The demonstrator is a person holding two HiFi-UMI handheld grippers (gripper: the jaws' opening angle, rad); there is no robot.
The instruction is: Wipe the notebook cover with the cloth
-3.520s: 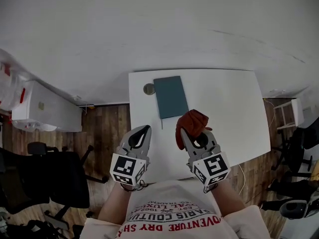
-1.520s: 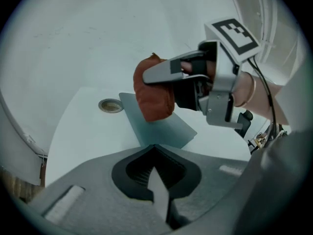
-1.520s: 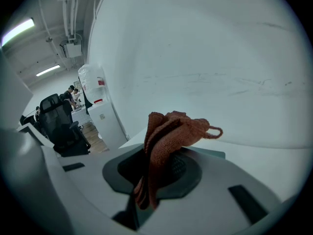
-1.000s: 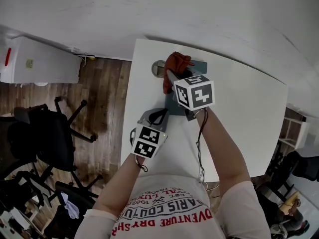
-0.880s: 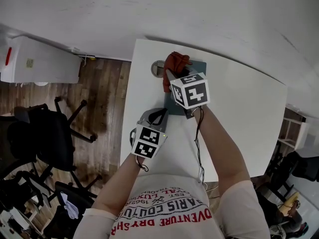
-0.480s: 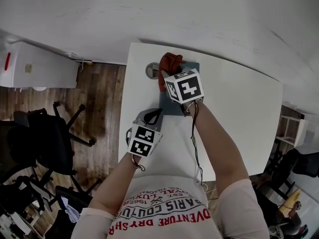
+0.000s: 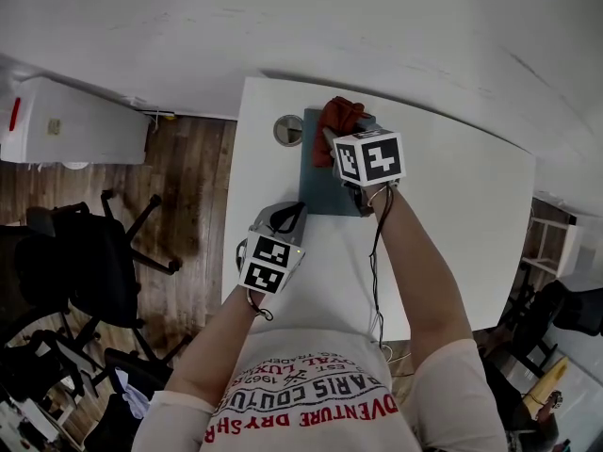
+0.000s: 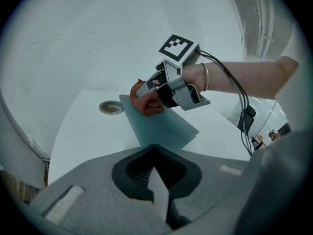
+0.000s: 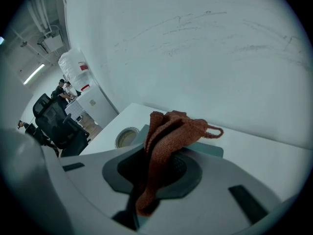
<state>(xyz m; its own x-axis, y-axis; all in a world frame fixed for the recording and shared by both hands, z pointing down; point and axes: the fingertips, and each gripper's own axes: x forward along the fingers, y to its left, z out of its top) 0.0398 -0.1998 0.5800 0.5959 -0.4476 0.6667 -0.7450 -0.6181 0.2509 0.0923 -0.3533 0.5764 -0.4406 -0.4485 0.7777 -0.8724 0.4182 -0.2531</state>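
Since half a second ago we see the cloth (image 7: pixel 339 120) and the right gripper (image 7: pixel 333 143) shifted rightward along the notebook's (image 7: pixel 317 179) far edge, baring more of the cover's left side.

From the head view, the notebook is a plain teal rectangle lying flat on the white table (image 7: pixel 452 215), near its far left corner, just beside a round grommet (image 7: pixel 287 130). The rust-red cloth sits bunched on the cover's far end. The left gripper (image 7: pixel 286 215) lies just beside the notebook's near edge (we cannot tell whether they touch).

In the left gripper view, its jaws are closed together with nothing between them; beyond, the cloth presses against the cover.

In the right gripper view, the jaws are clamped on the knitted cloth, which spills forward in folds with a small loop at one end, over the teal cover.
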